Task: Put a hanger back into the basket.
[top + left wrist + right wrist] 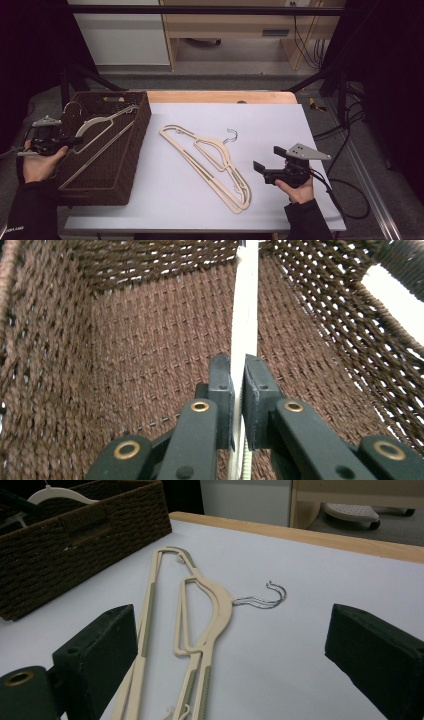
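Cream plastic hangers (210,165) lie stacked on the white worktop (280,125), hooks pointing away, just ahead of the right gripper (270,159), whose jaws gape empty, seemingly ready to take one. Farther left, the left gripper (75,141) pinches a pale hanger (245,310) over the brown woven basket (135,150), probably to drop it in. Basket walls hem that hanger closely.

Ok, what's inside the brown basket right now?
One cream hanger sits inside the woven basket, its bar clamped by the left claw. The basket floor under the hanger looks bare; the near-left corner is hidden behind the hand.
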`<act>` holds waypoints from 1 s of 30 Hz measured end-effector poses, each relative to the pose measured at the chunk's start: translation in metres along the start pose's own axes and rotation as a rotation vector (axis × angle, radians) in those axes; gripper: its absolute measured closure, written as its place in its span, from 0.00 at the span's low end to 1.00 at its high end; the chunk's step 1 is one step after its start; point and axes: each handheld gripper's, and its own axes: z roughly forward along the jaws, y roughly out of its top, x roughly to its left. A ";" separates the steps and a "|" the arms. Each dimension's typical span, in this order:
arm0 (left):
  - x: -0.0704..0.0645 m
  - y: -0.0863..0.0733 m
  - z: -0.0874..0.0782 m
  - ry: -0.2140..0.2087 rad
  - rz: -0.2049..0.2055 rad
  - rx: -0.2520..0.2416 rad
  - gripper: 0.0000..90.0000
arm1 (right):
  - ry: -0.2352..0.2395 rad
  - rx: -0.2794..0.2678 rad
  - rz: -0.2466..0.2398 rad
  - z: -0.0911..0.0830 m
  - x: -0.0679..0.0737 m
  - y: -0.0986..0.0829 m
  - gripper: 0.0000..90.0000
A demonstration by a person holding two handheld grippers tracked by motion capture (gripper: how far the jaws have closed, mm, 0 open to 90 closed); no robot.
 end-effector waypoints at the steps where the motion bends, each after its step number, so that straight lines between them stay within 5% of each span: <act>1: 0.000 0.000 0.001 0.013 0.000 0.010 0.92 | 0.001 0.001 0.000 0.000 0.000 0.000 0.08; 4: 0.003 -0.001 0.003 0.063 0.010 0.070 0.91 | 0.005 0.007 -0.004 0.000 0.000 0.000 0.08; 8: 0.009 -0.006 0.006 0.089 -0.036 0.096 0.88 | 0.002 0.008 -0.006 0.001 0.000 -0.001 0.08; 15: 0.015 -0.010 0.012 0.117 -0.107 0.162 0.72 | 0.004 0.004 0.004 0.002 0.001 -0.001 0.08; 30: 0.020 -0.016 0.022 0.131 -0.174 0.245 0.54 | 0.003 0.004 0.002 0.001 0.001 0.000 0.08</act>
